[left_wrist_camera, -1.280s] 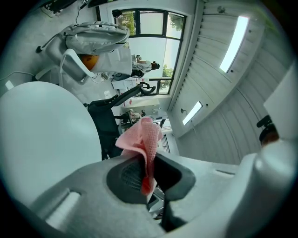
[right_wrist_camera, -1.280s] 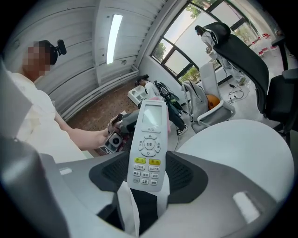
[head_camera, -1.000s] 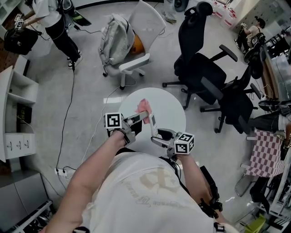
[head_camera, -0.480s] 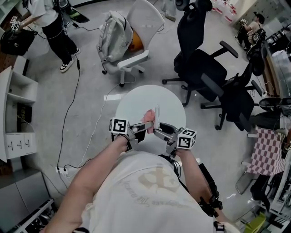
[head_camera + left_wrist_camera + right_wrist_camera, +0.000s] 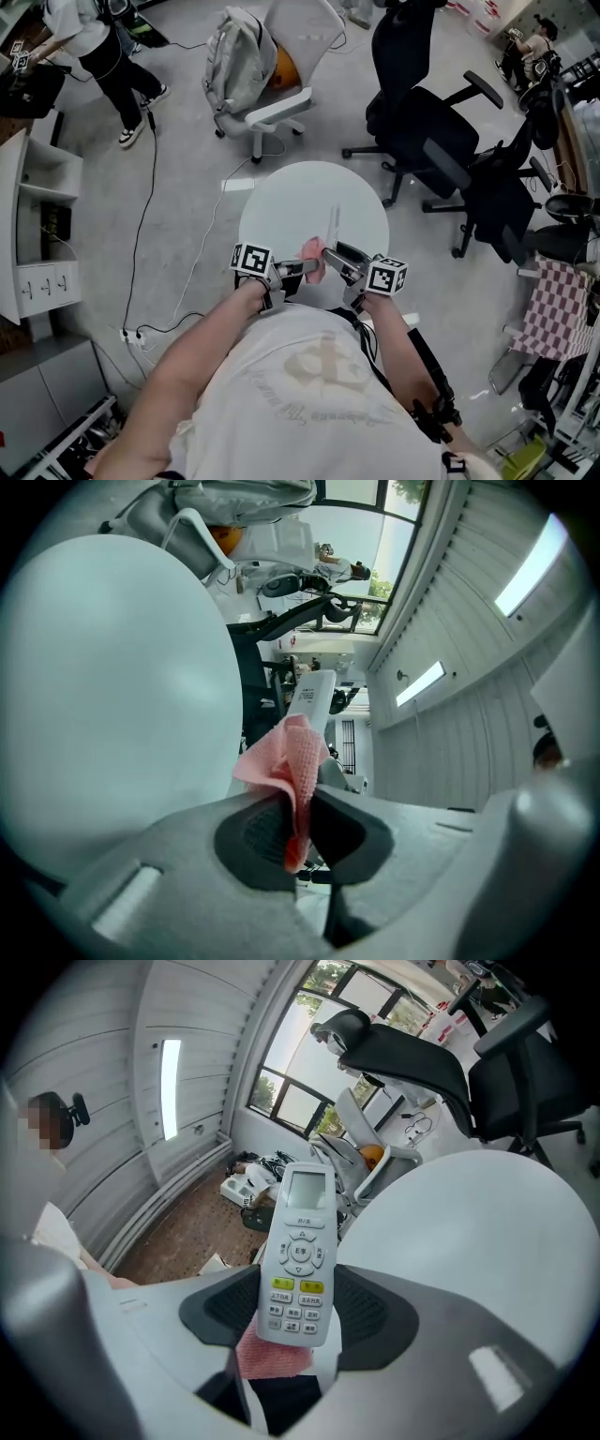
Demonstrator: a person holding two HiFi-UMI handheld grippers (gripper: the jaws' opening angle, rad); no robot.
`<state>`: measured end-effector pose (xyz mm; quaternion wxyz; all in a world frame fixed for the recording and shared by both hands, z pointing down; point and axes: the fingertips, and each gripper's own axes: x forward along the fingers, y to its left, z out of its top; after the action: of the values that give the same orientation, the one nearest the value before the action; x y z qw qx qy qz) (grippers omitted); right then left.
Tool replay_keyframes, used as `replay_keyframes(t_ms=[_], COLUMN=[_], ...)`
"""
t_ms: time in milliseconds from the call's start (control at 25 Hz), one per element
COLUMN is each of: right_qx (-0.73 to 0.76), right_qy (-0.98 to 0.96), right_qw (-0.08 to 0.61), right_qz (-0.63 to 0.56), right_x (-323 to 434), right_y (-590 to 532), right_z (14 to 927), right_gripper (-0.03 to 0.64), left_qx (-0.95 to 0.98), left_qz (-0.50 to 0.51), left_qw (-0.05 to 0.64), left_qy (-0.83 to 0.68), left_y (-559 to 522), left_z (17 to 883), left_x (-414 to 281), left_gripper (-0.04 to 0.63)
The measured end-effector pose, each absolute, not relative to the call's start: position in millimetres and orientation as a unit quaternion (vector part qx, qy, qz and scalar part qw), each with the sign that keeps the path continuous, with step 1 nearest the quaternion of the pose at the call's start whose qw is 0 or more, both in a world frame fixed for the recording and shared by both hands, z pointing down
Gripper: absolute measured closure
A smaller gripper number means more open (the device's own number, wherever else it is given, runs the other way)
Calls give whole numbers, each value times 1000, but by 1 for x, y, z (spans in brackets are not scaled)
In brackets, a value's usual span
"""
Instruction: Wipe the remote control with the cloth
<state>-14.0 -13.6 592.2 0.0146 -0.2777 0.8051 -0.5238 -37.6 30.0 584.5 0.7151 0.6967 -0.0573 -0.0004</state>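
The left gripper (image 5: 298, 810) is clamped on a pink cloth (image 5: 292, 759). A fold is pinched between its dark pads, and the rest bunches out past the tips. The right gripper (image 5: 302, 1299) holds the remote (image 5: 300, 1258) by its lower end, with one jaw on each long edge. The jaws stand wide around the body, and the button face and small screen turn toward that gripper's camera. The white remote sticks out beyond the jaws.

Both grippers meet over the near edge of the round white table (image 5: 281, 202), tips close together. The cloth sits just under and behind the remote's lower end. Whether the two touch cannot be told. In the head view, the remote stretches from the jaws out over the tabletop, above its surface.

Beyond the table's far side stands a white chair (image 5: 300, 37) with a grey backpack (image 5: 234, 66) on it. Two black chairs (image 5: 422, 131) stand to the far right of the table. To the far left of the table a person (image 5: 94, 47) stands on the grey floor, and a cable (image 5: 150, 216) runs along the floor to the table's left.
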Motion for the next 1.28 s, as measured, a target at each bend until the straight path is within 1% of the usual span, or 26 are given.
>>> replay_keyframes(t_ms=[160, 280, 400, 560, 760, 880, 1000, 1280], right_qx=[-298, -309, -310, -291, -274, -273, -277, -265], right_qy=[786, 773, 773, 781, 775, 768, 772, 781], right_qw=[-13, -59, -146, -272, -398, -458, -484, -507], right_qz=[-541, -551, -534, -482, -408, -355, -304, -252], right_x=[-4, 0, 1, 0, 0, 4, 0, 0], right_y=[-19, -22, -22, -19, -15, -19, -27, -30], right_z=[624, 650, 678, 714, 750, 763, 763, 763], right_gripper=[360, 360, 360, 360, 360, 360, 360, 356], left_qx=[687, 686, 683, 677, 673, 667, 664, 666], left_qz=[15, 23, 29, 32, 27, 24, 22, 15], left_qw=[721, 717, 711, 705, 698, 699, 698, 691], left_qy=[-83, -120, -163, -208, -243, -256, -267, -282], left_y=[39, 40, 38, 38, 43, 46, 49, 48], left_z=[603, 615, 626, 637, 642, 645, 646, 643], left_x=[-43, -53, -67, -81, -92, -96, -99, -93], left_gripper=[571, 571, 571, 571, 571, 571, 571, 571])
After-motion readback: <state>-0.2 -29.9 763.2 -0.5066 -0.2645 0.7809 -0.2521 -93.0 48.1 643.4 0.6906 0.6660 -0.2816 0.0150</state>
